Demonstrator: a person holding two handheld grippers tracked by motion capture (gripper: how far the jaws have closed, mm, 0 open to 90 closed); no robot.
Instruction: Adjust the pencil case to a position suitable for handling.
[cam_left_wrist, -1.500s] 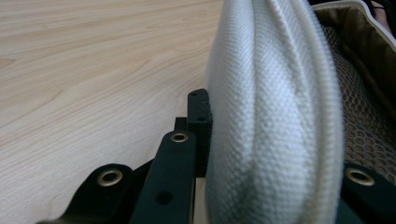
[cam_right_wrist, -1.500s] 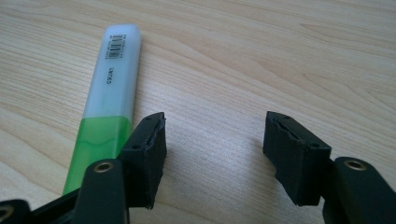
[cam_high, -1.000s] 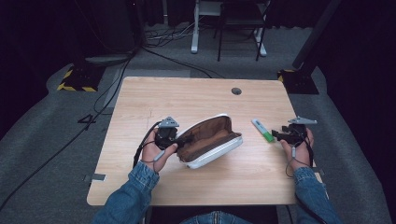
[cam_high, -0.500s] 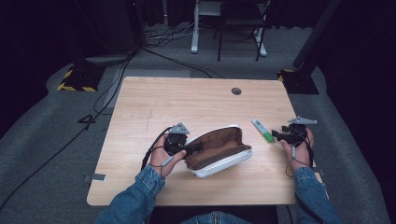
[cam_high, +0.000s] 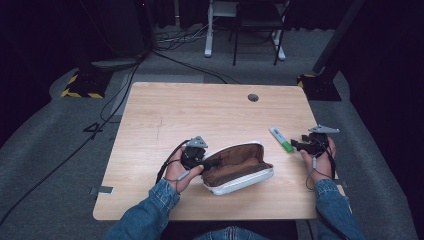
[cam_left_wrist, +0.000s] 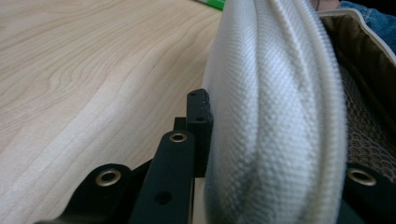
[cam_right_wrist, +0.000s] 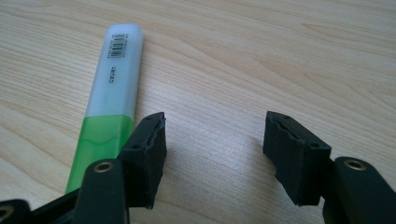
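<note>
Since a second ago the pencil case (cam_high: 239, 167) has slid toward the person and to the right, and now lies near the front edge of the desk (cam_high: 200, 115), its brown lining open upward and its white shell toward that edge. The left tongs (cam_high: 212, 162) have travelled with it and are closed on the case's left end; in the left gripper view the white woven wall (cam_left_wrist: 275, 121) is pinched between the two black jaws, with mesh lining at the right. The right tongs (cam_high: 296, 145) have not moved: they rest near the desk's right edge, jaws wide apart and holding nothing, with the green-and-white highlighter (cam_high: 281, 139) just beside the left jaw, apart from the case. In the right gripper view the highlighter (cam_right_wrist: 109, 98) lies outside the gap. The whole far half of the desk is bare wood, save a small round cable hole (cam_high: 253, 97).
</note>
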